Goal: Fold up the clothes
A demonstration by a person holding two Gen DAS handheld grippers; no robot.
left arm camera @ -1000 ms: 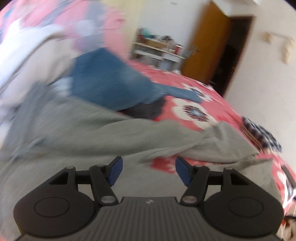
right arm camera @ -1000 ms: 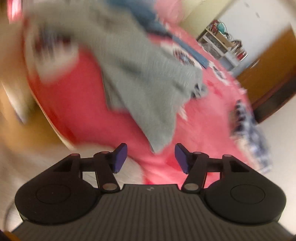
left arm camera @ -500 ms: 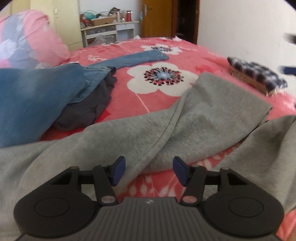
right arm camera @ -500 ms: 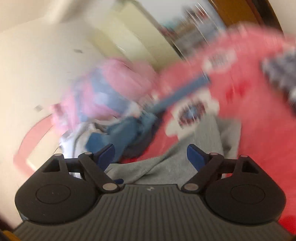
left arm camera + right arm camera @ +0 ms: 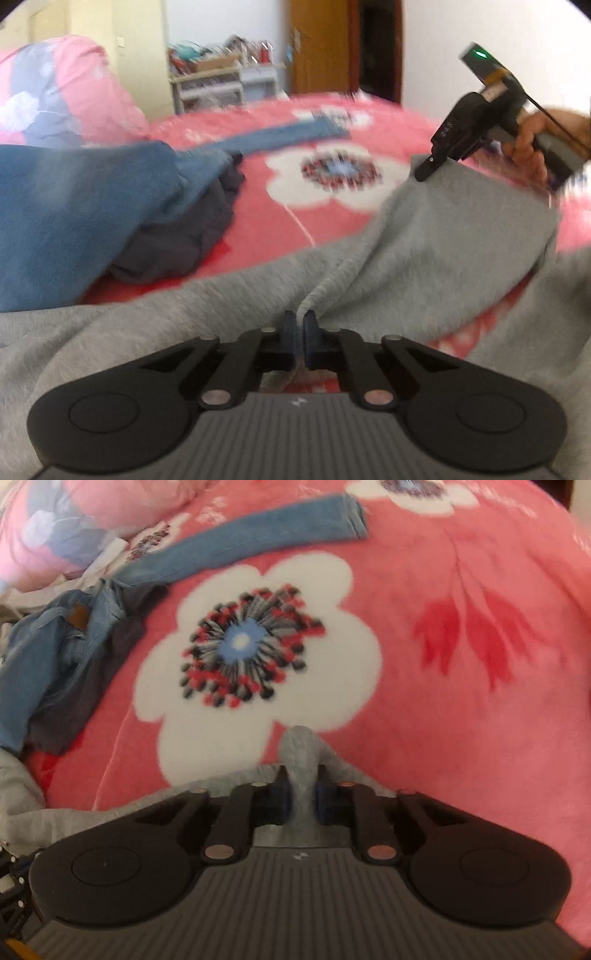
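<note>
Both tongs are pinching the same grey garment (image 5: 424, 251), which lies spread over the pink flowered bed cover (image 5: 280, 221). In the left wrist view the left tongs (image 5: 300, 332) are pressed together on a ridge of grey cloth at about 6 o'clock, and the cloth runs away from them toward 2 o'clock, where the right tongs (image 5: 424, 173) meet its far corner, held by a hand (image 5: 532, 144). Only this view shows that hand, the green light on the right tool, the far shelf (image 5: 221, 85) and the brown door (image 5: 321, 48). The right wrist view looks down on the bed from closer in: the right tongs (image 5: 301, 794) clamp a bunched tab of grey fabric (image 5: 301, 760) that stands up between the pads, with a large white flower (image 5: 255, 642) just beyond it. Blue jeans (image 5: 66, 646) lie on a dark garment (image 5: 96, 672) at 9 o'clock there, one leg stretching toward 12 o'clock; their brown waist patch shows only here.
</note>
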